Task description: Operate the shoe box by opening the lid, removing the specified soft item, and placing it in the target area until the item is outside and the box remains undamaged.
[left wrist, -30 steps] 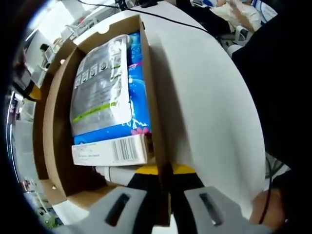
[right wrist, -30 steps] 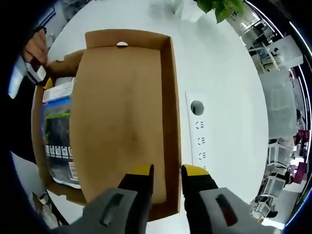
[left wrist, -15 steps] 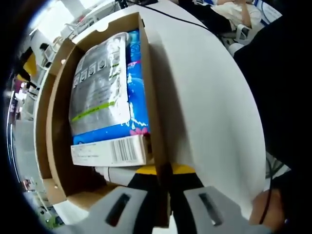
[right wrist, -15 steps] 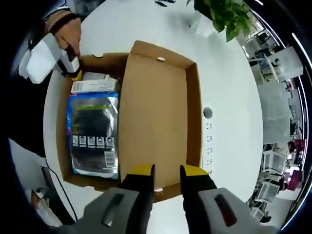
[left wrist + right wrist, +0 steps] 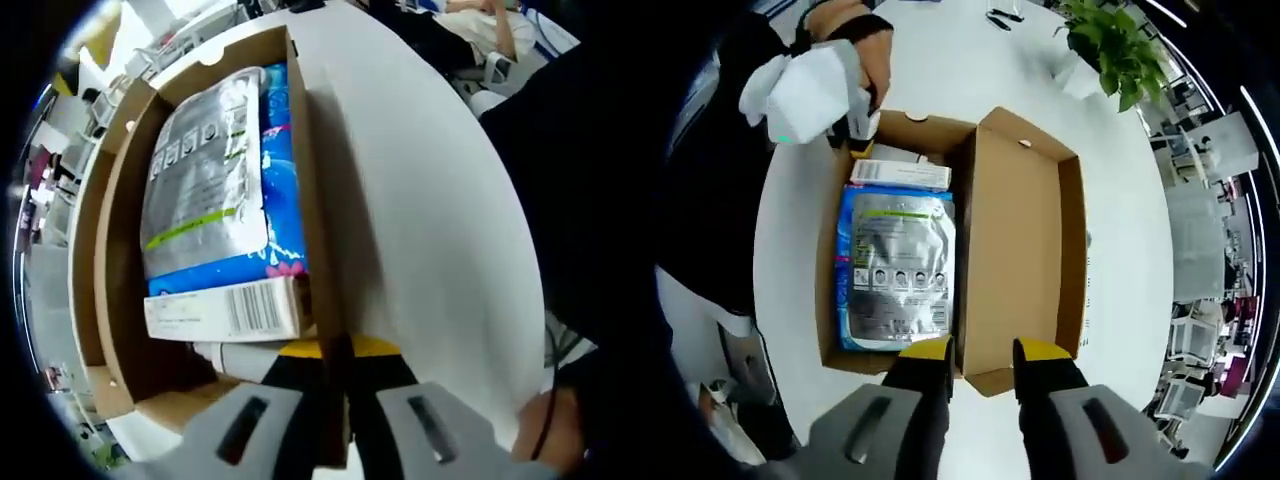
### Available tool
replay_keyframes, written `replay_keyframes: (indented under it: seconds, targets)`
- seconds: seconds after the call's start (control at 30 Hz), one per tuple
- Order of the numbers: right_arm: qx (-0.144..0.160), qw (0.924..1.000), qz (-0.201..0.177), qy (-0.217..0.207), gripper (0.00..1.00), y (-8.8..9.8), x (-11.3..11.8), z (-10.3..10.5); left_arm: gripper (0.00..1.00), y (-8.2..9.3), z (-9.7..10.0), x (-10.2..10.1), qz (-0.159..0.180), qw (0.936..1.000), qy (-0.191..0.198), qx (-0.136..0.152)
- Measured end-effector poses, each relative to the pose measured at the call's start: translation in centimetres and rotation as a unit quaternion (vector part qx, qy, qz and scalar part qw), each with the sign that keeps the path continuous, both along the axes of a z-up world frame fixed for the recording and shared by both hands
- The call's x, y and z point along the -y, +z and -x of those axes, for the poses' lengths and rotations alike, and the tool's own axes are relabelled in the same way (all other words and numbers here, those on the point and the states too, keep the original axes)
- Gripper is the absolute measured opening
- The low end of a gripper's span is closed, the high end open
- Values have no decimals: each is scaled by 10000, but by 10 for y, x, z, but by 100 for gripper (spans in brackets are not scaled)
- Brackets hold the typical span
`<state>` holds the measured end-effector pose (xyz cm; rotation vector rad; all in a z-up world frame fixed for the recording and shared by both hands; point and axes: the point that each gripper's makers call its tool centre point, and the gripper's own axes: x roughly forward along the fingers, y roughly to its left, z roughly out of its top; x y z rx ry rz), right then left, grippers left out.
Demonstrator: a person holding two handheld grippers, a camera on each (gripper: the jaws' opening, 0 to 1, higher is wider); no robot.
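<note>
The shoe box (image 5: 890, 260) sat open on the white worktop (image 5: 1120, 200), its lid (image 5: 1020, 250) swung flat to one side and lying inside-up beside the tray. In the right gripper view the right claw (image 5: 978, 350) hovered above the near end of the box, its yellow-tipped jaws spread with a gap between them and pinching nothing.

Inside the tray lay a blue and silver soft packet (image 5: 898, 270), flat and lengthwise, taking up most of the floor. Just beyond it, at the far end of the tray, a small white carton (image 5: 898, 174) lay across the box's width, touching the packet's end.

At that far end the left claw (image 5: 855, 125) met the box's corner, with the person's hand (image 5: 855, 45) behind it. In the left gripper view the left claw (image 5: 335, 350) was pressed together on the cardboard wall (image 5: 325, 330) of the shoe box, one jaw inside the tray and one outside. There the carton's barcode (image 5: 252, 308) faced the camera, with the packet (image 5: 215, 180) stretching away behind it and something white partly hidden beneath the carton.

A potted green plant (image 5: 1110, 50) stood on the worktop well apart from the box.
</note>
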<state>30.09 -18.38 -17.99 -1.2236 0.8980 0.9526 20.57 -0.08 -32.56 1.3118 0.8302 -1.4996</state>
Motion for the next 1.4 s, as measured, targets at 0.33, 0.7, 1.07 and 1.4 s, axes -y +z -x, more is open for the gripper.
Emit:
replay_keyframes:
  seconds: [0.33,0.7,1.07,1.4]
  targets:
    - [-188,9988,-302,351,24,-41,-15,22,3,-2,1,0,-10,10000,51,-71]
    - [-150,9944,-452,947,29,-65,-25,37,3,-7,1,2,-79,9997,151,-152]
    - [-303,9901,-564,1246,32,-80,-38,67,3,-7,4,3,-128,9995,250,-126]
    - [-252,9925,-493,1090,35,-91,-36,78,3,-6,2,6,-177,9995,268,-62]
